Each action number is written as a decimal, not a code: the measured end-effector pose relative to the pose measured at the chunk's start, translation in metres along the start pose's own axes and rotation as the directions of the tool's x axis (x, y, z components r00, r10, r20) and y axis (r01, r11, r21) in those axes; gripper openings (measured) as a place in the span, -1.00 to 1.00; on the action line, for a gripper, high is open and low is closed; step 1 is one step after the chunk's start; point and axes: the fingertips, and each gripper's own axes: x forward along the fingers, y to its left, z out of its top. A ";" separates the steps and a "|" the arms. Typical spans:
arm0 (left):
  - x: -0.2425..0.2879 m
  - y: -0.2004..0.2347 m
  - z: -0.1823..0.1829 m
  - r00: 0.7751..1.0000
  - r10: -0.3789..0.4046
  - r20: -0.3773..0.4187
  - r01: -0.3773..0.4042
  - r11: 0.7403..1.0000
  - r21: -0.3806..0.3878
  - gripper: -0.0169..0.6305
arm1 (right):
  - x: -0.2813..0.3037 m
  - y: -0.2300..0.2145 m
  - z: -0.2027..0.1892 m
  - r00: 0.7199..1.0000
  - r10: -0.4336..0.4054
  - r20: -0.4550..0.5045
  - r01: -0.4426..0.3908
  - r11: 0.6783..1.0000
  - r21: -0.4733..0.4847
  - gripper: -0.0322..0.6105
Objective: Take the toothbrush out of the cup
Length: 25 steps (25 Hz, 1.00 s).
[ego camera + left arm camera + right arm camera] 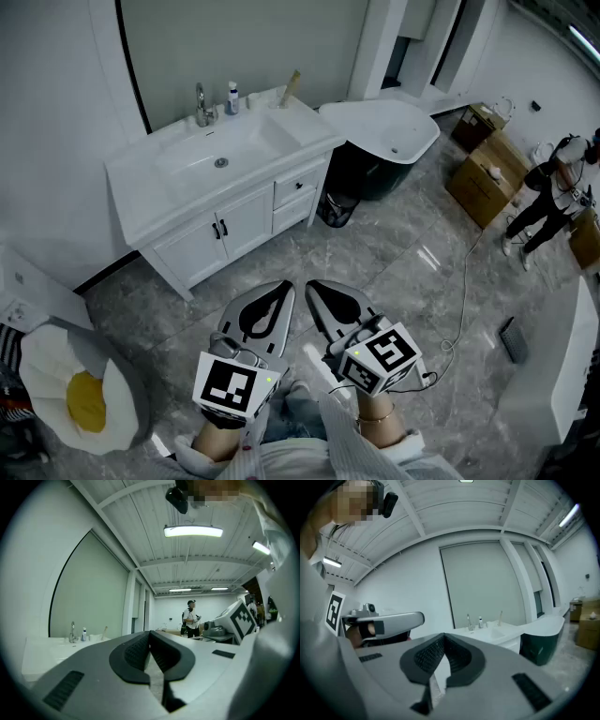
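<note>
A tan toothbrush (292,84) leans out of a pale cup (282,97) at the back right corner of the white vanity top (141,192), right of the faucet (200,103) and a small bottle (232,97). It also shows small and far off as the toothbrush (104,632) in the left gripper view and the toothbrush (500,617) in the right gripper view. My left gripper (284,285) and right gripper (311,285) hover side by side over the floor, well in front of the vanity. Both are shut with nothing between the jaws: left gripper (150,633), right gripper (444,637).
A white-and-dark bathtub (384,131) stands right of the vanity, with a black bin (336,208) between them. Cardboard boxes (487,178) and a person (553,192) are at the far right. An egg-shaped cushion (80,394) lies at the left. A cable (461,300) runs across the marble floor.
</note>
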 end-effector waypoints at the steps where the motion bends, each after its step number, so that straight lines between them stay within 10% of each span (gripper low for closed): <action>1: 0.002 0.000 0.000 1.000 -0.001 0.004 0.001 1.000 0.007 -0.90 | 0.000 -0.001 0.000 1.000 0.001 0.001 -0.001 1.000 0.002 -0.87; 25: 0.032 -0.043 -0.001 0.998 0.049 0.029 -0.051 0.998 0.045 -0.90 | -0.039 -0.038 0.005 0.997 0.061 0.039 -0.061 0.998 -0.008 -0.87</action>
